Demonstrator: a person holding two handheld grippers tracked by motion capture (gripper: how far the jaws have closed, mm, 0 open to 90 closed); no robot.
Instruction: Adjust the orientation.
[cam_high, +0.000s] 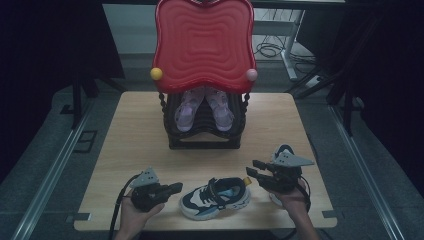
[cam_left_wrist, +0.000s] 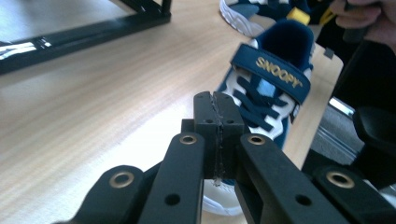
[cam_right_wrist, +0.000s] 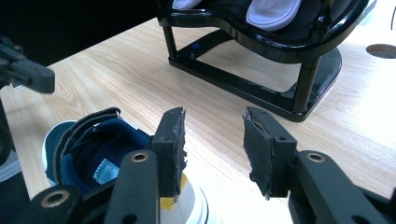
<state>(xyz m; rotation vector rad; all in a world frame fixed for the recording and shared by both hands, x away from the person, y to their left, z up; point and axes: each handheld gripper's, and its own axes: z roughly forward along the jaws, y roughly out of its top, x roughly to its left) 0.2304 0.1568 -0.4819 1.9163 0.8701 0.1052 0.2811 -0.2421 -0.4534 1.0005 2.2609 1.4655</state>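
A navy and white child's sneaker (cam_high: 216, 196) with a strap reading SNOOPY (cam_left_wrist: 268, 86) lies on its sole at the front middle of the wooden table (cam_high: 140, 135). My left gripper (cam_high: 177, 188) is just left of the sneaker's toe and level with the table. Its jaws (cam_left_wrist: 217, 109) are shut with nothing between them. My right gripper (cam_high: 254, 169) stands open at the sneaker's heel (cam_right_wrist: 95, 149). Its left pad (cam_right_wrist: 170, 140) hangs over the heel's yellow pull tab and the gap between the pads is empty. A second matching sneaker (cam_high: 284, 149) lies mostly hidden under the right hand.
A black shoe rack (cam_high: 205, 142) with a red wavy top (cam_high: 202, 42) stands at the middle back of the table, with a pair of purple sandals (cam_high: 189, 112) on its lower shelf. Bare wood lies between the rack and the sneaker. Dark floor surrounds the table.
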